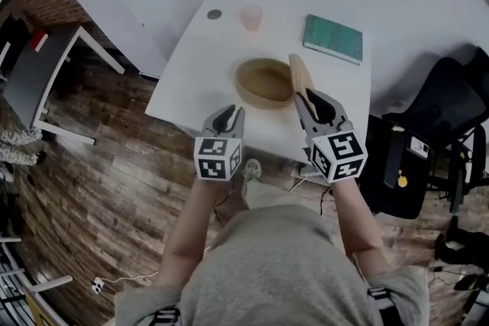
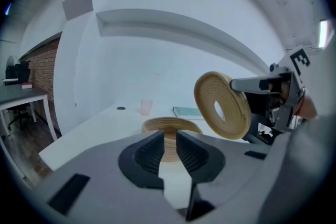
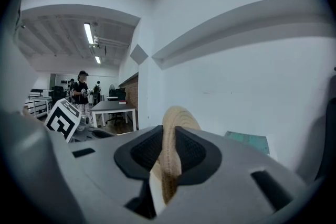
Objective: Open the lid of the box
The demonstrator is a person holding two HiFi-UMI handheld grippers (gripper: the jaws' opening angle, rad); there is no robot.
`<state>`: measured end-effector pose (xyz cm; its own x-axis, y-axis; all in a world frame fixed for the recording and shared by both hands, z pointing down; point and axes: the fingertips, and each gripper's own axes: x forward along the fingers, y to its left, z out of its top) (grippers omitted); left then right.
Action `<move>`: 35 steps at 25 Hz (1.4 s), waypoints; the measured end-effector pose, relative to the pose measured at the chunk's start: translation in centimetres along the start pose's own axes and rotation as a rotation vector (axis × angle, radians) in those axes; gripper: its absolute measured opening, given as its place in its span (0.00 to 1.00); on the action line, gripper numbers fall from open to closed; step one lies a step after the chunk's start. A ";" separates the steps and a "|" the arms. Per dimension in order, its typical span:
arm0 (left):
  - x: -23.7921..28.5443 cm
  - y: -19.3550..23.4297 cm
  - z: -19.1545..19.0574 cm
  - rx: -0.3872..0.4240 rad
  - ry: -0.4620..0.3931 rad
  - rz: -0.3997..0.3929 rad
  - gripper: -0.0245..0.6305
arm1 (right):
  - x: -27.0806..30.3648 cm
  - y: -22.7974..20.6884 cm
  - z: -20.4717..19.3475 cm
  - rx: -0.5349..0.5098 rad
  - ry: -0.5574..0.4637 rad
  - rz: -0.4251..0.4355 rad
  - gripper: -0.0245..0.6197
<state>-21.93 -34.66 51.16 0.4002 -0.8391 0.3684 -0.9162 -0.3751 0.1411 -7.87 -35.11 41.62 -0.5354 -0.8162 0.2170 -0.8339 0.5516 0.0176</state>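
Note:
A round woven box (image 1: pixel 263 82) stands open on the white table (image 1: pixel 191 80). Its woven lid (image 1: pixel 300 75) is lifted off and stands on edge just right of the box, with my right gripper (image 1: pixel 306 97) shut on its rim. The right gripper view shows that rim (image 3: pixel 170 160) pinched between the pads. My left gripper (image 1: pixel 231 112) hovers near the table's front edge, short of the box's left side, its jaws a narrow gap apart with nothing in them. From the left gripper view the box (image 2: pixel 171 126) lies straight ahead and the lid (image 2: pixel 233 118) hangs tilted to its right.
At the table's far side stand a pink cup (image 1: pixel 252 17), a green book (image 1: pixel 333 38) and a small dark disc (image 1: pixel 215 14). A black chair (image 1: pixel 435 126) is right of the table, a grey desk (image 1: pixel 38 72) to the left. People stand far off in the right gripper view.

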 end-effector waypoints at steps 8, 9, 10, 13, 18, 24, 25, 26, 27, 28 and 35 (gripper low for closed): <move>-5.3 -2.0 0.4 -0.031 -0.056 0.057 0.09 | -4.4 0.9 -1.1 0.072 -0.033 0.017 0.16; -6.0 -2.2 0.4 -0.034 -0.061 0.060 0.09 | -4.9 1.1 -1.1 0.076 -0.037 0.019 0.16; -6.7 -2.5 0.3 -0.037 -0.066 0.064 0.08 | -5.3 1.4 -1.2 0.080 -0.042 0.023 0.16; -8.6 -3.2 0.0 -0.051 -0.082 0.078 0.07 | -6.8 2.4 -1.7 0.109 -0.051 0.040 0.16; -11.2 -4.7 -0.7 -0.065 -0.099 0.077 0.07 | -9.1 4.0 -2.5 0.130 -0.061 0.061 0.16; -13.2 -6.0 -1.8 -0.068 -0.095 0.080 0.07 | -11.0 5.5 -3.1 0.134 -0.064 0.085 0.16; -13.5 -6.1 -1.9 -0.069 -0.095 0.081 0.07 | -11.3 5.7 -3.2 0.135 -0.064 0.089 0.16; -13.7 -6.2 -2.0 -0.069 -0.096 0.081 0.07 | -11.4 5.9 -3.4 0.137 -0.064 0.092 0.16; -13.9 -6.3 -2.0 -0.069 -0.098 0.082 0.07 | -11.6 6.1 -3.5 0.139 -0.064 0.095 0.16; -14.1 -6.4 -2.0 -0.069 -0.099 0.082 0.07 | -11.7 6.3 -3.6 0.141 -0.063 0.098 0.16; -14.7 -6.2 -2.0 -0.066 -0.104 0.082 0.07 | -11.7 7.3 -3.5 0.140 -0.067 0.110 0.16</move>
<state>-22.18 -19.20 46.75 0.3210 -0.9033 0.2847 -0.9437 -0.2799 0.1763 -7.26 -20.96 42.59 -0.6283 -0.7644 0.1450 -0.7778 0.6128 -0.1395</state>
